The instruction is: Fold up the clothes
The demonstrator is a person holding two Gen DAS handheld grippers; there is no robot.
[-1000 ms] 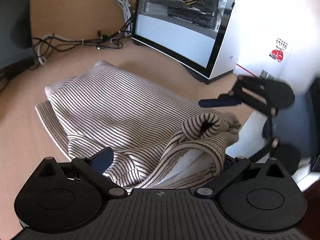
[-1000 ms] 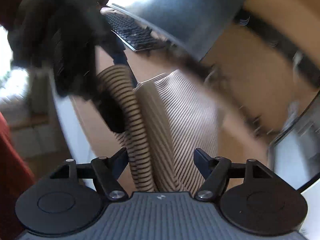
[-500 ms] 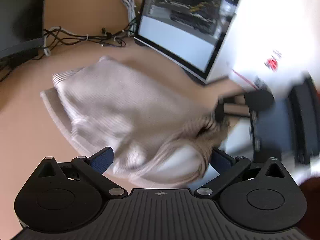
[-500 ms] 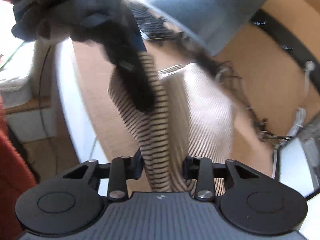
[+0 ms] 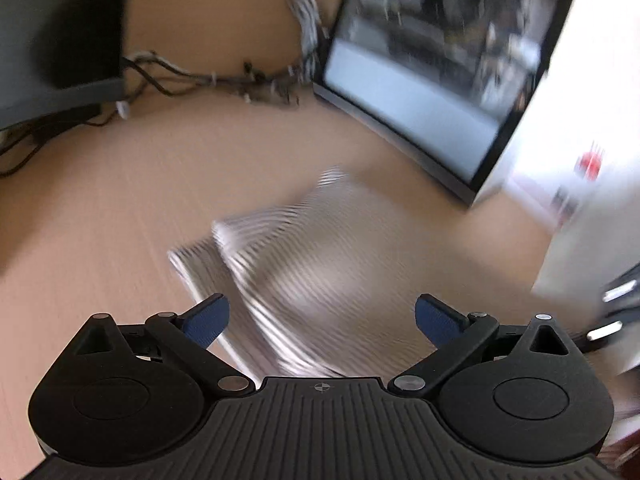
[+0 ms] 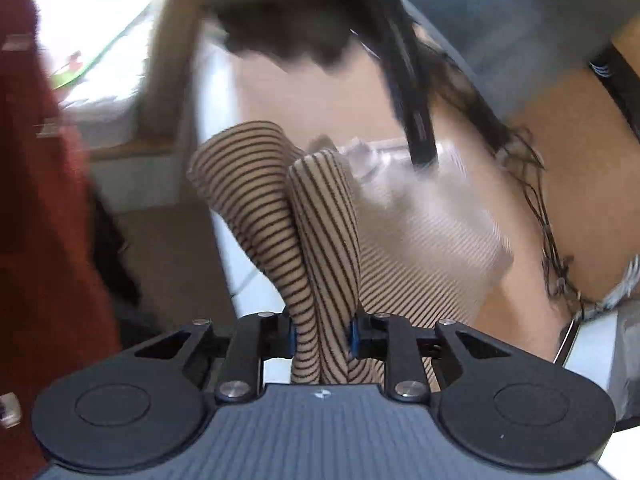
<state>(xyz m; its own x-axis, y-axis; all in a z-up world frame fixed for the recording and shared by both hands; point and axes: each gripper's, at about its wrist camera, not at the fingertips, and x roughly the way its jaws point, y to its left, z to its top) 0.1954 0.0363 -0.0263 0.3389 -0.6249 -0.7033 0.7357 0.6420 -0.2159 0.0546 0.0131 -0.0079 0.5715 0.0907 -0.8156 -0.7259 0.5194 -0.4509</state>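
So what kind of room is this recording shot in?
Most likely a home office or computer desk. A glass-sided PC tower stands on the wooden desk, a tangle of cables runs behind it, and a monitor's edge shows at the left. The striped garment lies on that desk.

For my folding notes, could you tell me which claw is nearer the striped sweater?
Right. The right claw is clamped on a bunched fold of the striped sweater; the left claw hovers open above it.
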